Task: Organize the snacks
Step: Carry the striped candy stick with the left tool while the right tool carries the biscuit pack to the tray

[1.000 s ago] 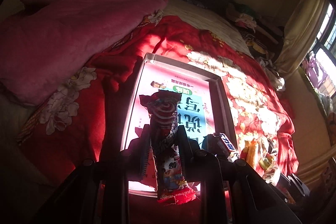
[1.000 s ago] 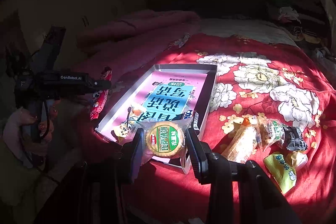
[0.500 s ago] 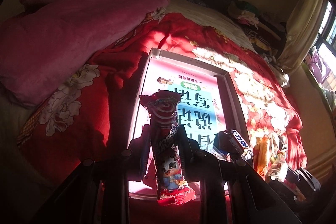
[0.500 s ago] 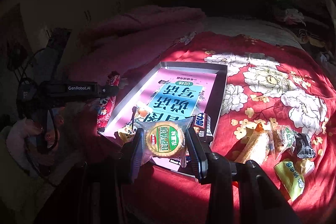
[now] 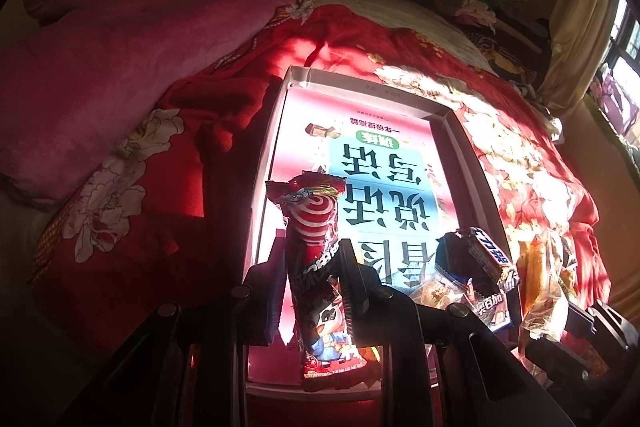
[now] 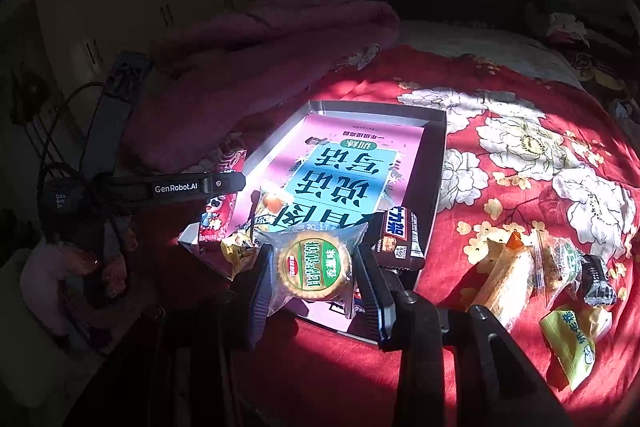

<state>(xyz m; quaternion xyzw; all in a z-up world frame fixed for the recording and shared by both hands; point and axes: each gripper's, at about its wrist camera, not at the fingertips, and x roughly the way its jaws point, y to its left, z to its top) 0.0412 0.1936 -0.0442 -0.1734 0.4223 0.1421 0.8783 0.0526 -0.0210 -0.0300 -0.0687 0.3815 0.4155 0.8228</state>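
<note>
A shallow metal tray point(image 5: 472, 163) lined with a pink and blue printed sheet lies on the red floral bedspread; it also shows in the right wrist view point(image 6: 438, 163). My left gripper point(image 5: 312, 275) is shut on a long red snack stick packet point(image 5: 316, 267), held over the tray's near left part. My right gripper point(image 6: 314, 267) is shut on a round biscuit in clear wrap with a green label point(image 6: 314, 265), over the tray's near edge. A dark chocolate bar point(image 6: 398, 233) and small wrapped sweets point(image 6: 240, 247) lie in the tray's near end.
Several loose snacks lie on the bedspread right of the tray: a long bread packet point(image 6: 504, 279), a green-labelled biscuit pack point(image 6: 560, 263), a dark wrapper point(image 6: 598, 283), a yellow-green bag point(image 6: 572, 343). A pink quilt point(image 5: 132, 39) is heaped at the far left. Curtains and a window point(image 5: 616, 39) stand right.
Both grippers have moved closer over the tray's near end, each still holding its snack. The left gripper has come in from the tray's left side.
</note>
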